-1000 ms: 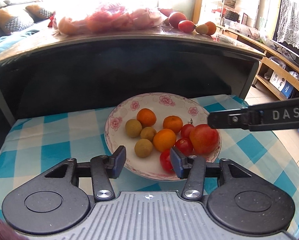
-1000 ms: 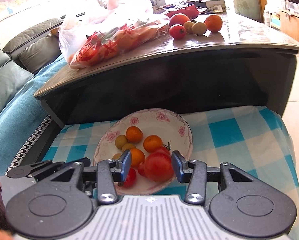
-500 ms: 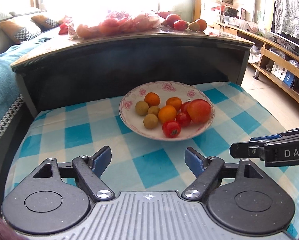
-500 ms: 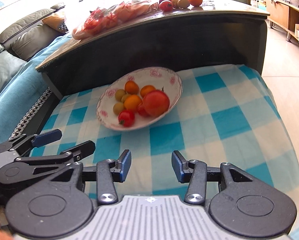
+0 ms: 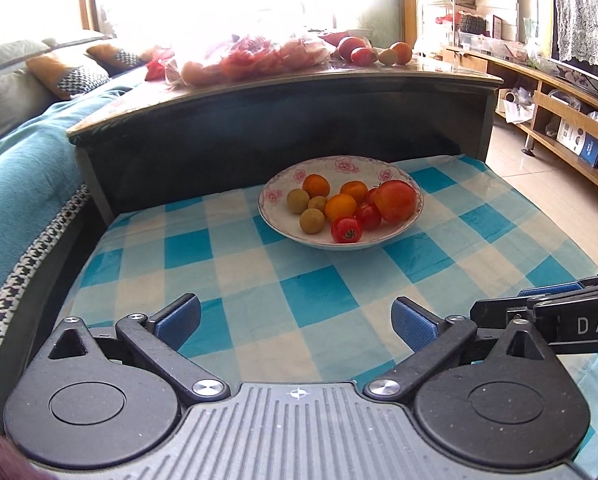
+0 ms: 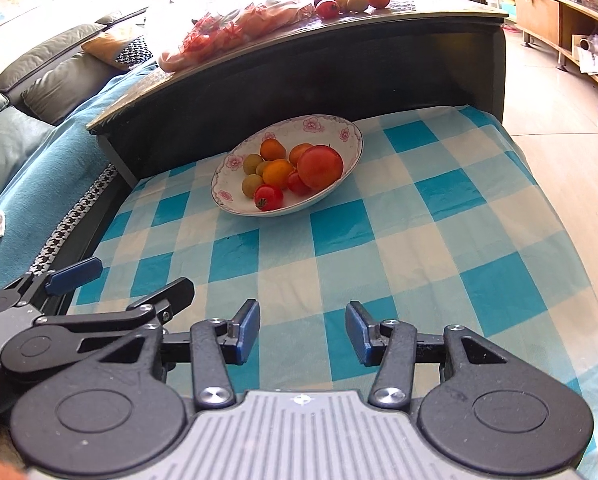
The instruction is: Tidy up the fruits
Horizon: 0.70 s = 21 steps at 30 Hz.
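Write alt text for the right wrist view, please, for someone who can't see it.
A flowered plate of fruit, with a big red tomato, oranges and small green fruits, sits on a blue checked tablecloth. The open right gripper is in the foreground, empty, with the open left gripper beside it.

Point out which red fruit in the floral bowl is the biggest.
The large red tomato at the bowl's right side; the small cherry tomatoes beside it are far smaller.

A blue-and-white checked tablecloth (image 5: 307, 280) covers the low surface — behind it rises a dark cabinet with a glossy brown top (image 6: 439, 12). Left of that cabinet lies a teal sofa cover (image 5: 23, 172) with a houndstooth-patterned orange cushion (image 5: 73, 74); right of it — wooden shelving (image 5: 559, 120).
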Each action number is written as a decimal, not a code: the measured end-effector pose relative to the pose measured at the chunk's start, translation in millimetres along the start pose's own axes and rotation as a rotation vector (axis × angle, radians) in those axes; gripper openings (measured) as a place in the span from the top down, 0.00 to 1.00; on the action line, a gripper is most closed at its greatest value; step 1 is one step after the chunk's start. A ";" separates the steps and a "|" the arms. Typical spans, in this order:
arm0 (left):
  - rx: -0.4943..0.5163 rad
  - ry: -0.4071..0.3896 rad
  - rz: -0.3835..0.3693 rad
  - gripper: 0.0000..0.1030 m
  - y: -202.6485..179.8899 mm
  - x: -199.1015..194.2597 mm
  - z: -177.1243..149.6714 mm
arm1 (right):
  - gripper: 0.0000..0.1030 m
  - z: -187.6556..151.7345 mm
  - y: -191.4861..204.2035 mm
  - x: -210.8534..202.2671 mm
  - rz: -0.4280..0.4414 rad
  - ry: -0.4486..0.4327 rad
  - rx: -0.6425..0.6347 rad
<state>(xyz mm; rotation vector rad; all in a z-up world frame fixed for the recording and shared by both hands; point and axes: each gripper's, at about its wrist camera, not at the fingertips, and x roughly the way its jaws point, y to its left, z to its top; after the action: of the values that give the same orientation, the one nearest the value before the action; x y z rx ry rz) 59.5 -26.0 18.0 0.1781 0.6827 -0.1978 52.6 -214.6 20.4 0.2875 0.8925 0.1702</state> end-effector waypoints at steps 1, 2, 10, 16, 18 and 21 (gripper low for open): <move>0.000 -0.002 0.002 0.01 -0.2 -2.5 -0.4 | 0.52 -1.7 0.6 -2.5 0.001 -0.004 0.001; 0.000 -0.004 0.005 0.01 -0.9 -4.6 -0.9 | 0.52 -3.4 1.3 -5.1 0.003 -0.007 0.001; 0.016 -0.024 0.068 0.00 -7.7 -28.2 -4.0 | 0.52 -17.4 10.4 -25.8 0.030 -0.024 -0.002; -0.024 -0.025 0.059 0.00 -2.9 -42.7 -9.6 | 0.52 -25.2 17.1 -39.6 0.054 -0.040 -0.006; -0.035 -0.023 0.059 0.01 -2.1 -46.0 -12.0 | 0.52 -27.8 19.1 -41.5 0.055 -0.041 -0.010; -0.049 -0.009 0.044 0.01 -0.6 -48.2 -14.5 | 0.52 -31.4 20.2 -43.6 0.059 -0.039 -0.009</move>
<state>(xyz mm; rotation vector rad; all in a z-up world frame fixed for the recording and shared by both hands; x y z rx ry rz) 14.0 -17.4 37.7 0.1454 0.6739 -0.1392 0.5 -201.5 40.5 0.3080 0.8448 0.2222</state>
